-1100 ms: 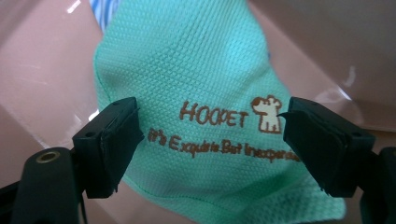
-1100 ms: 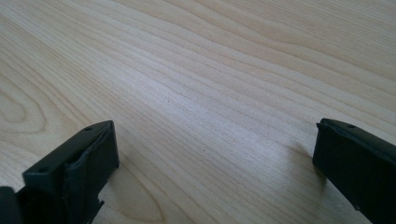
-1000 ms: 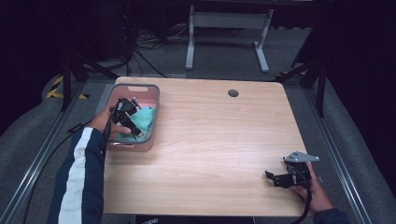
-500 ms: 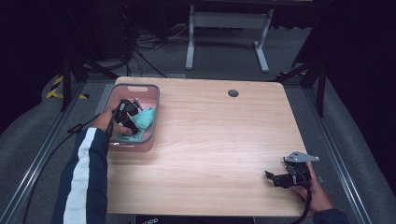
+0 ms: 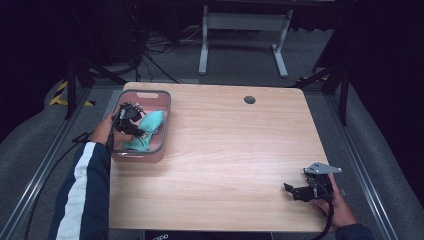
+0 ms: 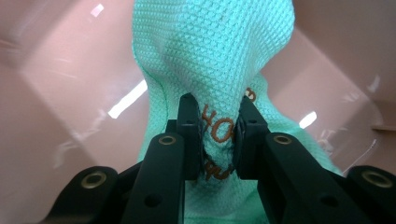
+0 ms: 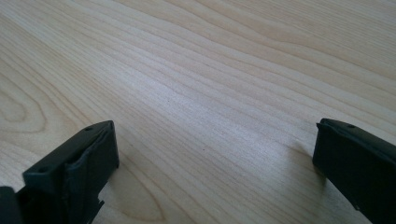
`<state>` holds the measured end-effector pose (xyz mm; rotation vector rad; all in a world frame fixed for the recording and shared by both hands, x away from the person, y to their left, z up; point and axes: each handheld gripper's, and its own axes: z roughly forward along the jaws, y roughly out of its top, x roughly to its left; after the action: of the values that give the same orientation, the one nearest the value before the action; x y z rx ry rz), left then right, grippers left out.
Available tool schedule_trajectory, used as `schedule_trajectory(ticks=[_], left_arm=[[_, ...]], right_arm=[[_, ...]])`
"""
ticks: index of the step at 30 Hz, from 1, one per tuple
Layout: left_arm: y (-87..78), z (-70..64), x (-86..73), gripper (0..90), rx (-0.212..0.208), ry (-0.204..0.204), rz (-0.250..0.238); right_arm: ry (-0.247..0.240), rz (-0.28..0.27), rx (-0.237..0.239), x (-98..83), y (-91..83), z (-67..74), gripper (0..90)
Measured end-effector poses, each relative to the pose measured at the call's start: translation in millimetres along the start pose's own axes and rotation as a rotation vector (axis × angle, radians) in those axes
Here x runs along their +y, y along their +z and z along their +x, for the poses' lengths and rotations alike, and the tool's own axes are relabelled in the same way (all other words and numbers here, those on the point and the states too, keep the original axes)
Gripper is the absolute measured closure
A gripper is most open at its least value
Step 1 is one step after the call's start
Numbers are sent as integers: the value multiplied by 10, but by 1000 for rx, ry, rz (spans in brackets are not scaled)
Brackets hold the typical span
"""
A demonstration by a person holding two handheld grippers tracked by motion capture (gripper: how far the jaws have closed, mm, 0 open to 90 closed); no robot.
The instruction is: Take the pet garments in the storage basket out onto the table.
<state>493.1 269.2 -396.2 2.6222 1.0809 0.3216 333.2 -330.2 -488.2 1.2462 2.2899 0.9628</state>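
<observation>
In the left gripper view, nearest the camera, the left tool (image 6: 218,135) has its two black jaws pinched onto a fold of the mint-green cloth (image 6: 215,56). The jaws have just been closing and now stand close together with a bunched ridge of fabric squeezed between the pads, right where some brown stitched lettering runs across the weave. The cloth looks like a waffle-knit towel: soft, light and limp, not slippery and not fragile. It should drape and trail from whatever point is held, so a pinch on a gathered ridge like this one seems a sound hold; a grip on a thin single edge might slip out under the cloth's own hang.

Beyond the jaws the cloth rises away from the tool and spreads to both sides, with the glossy pink walls of the bin (image 6: 60,70) behind and around it. From the high view, the left tool (image 5: 131,122) sits over the pink bin (image 5: 162,107) at the left edge of the table (image 5: 235,150), and the cloth (image 5: 149,127) lies inside the bin just beyond the tool, partly gathered up toward it.

The right tool (image 5: 300,191) rests low at the near right corner of the table, well apart from the bin. Its jaws (image 7: 210,163) stand wide apart with only bare wood grain between them, holding nothing.
</observation>
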Motion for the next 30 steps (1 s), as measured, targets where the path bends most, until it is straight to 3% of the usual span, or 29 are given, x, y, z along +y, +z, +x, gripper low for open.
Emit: schedule_trajectory(ticks=[2, 9, 20, 30], left_arm=[[-64, 1, -23, 764, -12, -7, -31], [-249, -7, -62, 763, 6, -6, -92], [-583, -127, -110, 764, 0, -35, -291], [-916, -261, -116, 765, 20, -31, -412]], right_arm=[[0, 0, 0, 0, 0, 0, 6], [-2, 0, 0, 0, 1, -1, 6], [-5, 2, 1, 0, 1, -4, 6], [-5, 2, 0, 0, 1, -4, 6]])
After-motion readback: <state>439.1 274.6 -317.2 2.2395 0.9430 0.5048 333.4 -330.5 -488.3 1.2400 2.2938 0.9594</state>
